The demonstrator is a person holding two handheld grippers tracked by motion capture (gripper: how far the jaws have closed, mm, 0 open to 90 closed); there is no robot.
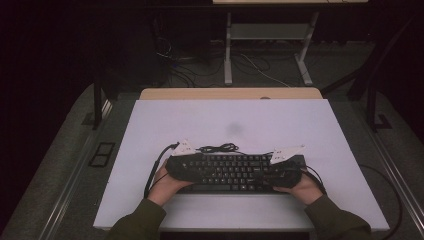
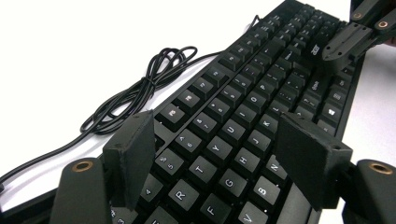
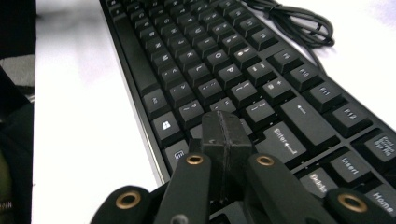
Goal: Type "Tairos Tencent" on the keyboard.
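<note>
Both forearms in olive sleeves reach in from the near edge of the white tabletop (image 1: 240, 125), each hand at one end of a black rectangular computer keyboard (image 1: 235, 172) lying across the near middle. The left gripper (image 2: 224, 154) has its fingers (image 2: 133, 154) spread wide above the letter keys, holding nothing. The right gripper (image 3: 224, 140) has its fingers pressed together, nothing between them, tips just over the keys beside Enter. A black coiled keyboard cable (image 2: 135, 91) lies behind. The keyboard's ends are hidden under the grippers in the high view.
</note>
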